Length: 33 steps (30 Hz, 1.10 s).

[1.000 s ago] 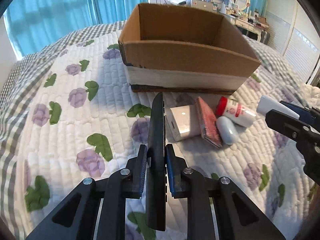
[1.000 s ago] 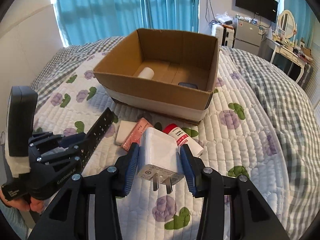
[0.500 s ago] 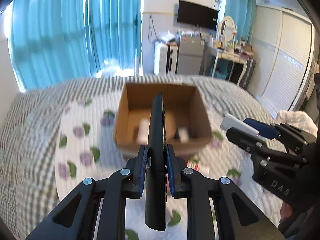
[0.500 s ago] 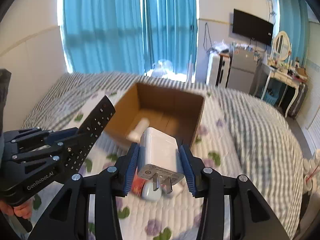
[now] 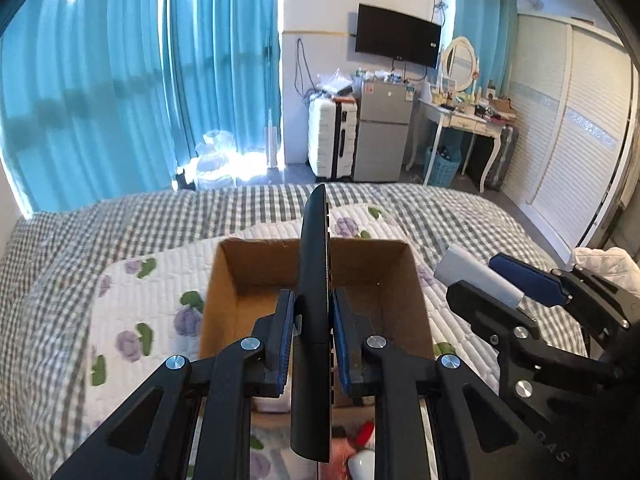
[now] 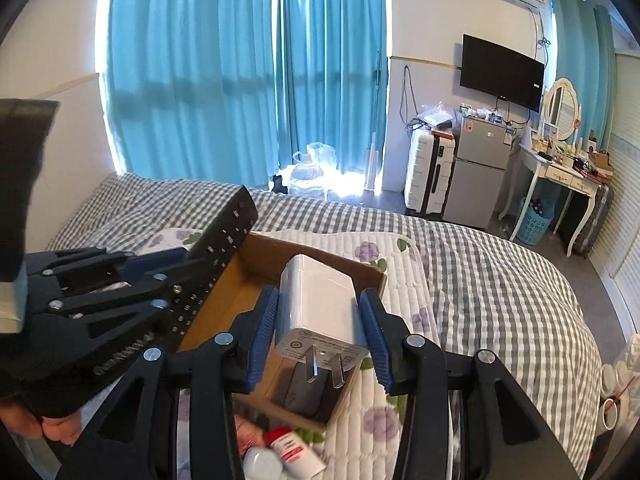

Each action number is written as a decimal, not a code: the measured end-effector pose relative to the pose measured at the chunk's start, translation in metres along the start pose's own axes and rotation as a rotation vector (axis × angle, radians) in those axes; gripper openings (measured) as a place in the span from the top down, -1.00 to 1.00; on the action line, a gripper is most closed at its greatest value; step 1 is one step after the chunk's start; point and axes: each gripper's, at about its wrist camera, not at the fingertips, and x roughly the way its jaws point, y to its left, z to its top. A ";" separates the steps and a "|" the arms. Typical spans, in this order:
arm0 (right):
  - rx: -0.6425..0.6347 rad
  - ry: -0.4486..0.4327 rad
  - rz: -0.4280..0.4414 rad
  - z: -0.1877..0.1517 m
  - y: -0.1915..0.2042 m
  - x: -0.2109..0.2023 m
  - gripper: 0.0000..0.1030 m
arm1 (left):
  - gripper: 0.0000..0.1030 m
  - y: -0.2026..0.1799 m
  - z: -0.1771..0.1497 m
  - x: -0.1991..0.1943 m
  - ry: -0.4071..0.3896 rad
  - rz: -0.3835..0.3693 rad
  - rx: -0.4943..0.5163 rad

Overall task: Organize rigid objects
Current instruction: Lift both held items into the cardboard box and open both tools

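A: How much of the cardboard box (image 5: 256,276) could be made out past the left gripper (image 5: 312,344)?

B: Not the floor; the left gripper's jaws were clamped flat against a black remote control (image 5: 312,280) held on edge, and that slab split the box down the middle; the box's near wall lay hidden behind the fingers (image 5: 280,340). The remote's lower end ran down between the gripper's arms, over a red-capped item too blurred to name.

A: And the right gripper (image 6: 318,332)?

B: Its blue pads were closed on a white plug-in charger (image 6: 316,304), prongs pointing back at the camera; the charger covered much of the box (image 6: 260,280) beneath it, and something dark on the box floor under the prongs could not be identified. Below the jaws a red-capped white bottle (image 6: 296,454) and a pale rounded item were cut off by the frame edge.

A: Room to move?

B: Both grippers hung above the open top of the box, side by side and near each other; the remote's tip (image 6: 236,216) reached over the box's left rim; to the right of the right gripper the checked bedspread (image 6: 500,280) lay open.
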 end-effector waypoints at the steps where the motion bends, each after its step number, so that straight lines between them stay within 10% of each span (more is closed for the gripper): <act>1: -0.002 0.006 -0.003 0.000 -0.002 0.009 0.19 | 0.64 0.000 -0.001 0.010 0.012 0.001 0.000; 20: -0.007 0.089 0.013 -0.029 -0.019 0.070 0.79 | 0.53 0.002 -0.048 0.087 0.158 0.021 -0.038; 23: 0.005 0.076 0.011 -0.030 -0.021 0.053 0.79 | -0.25 0.003 -0.046 0.067 0.139 0.026 -0.029; 27: 0.003 0.057 -0.001 -0.029 -0.015 0.018 0.71 | -0.37 0.007 -0.044 0.020 0.077 0.031 -0.019; 29: -0.008 0.052 -0.016 -0.029 -0.009 -0.001 0.15 | -0.59 0.011 -0.044 0.000 0.060 0.038 -0.019; 33: -0.032 0.044 -0.026 -0.035 0.004 -0.041 -0.03 | -0.89 0.017 -0.051 -0.052 -0.009 0.055 -0.019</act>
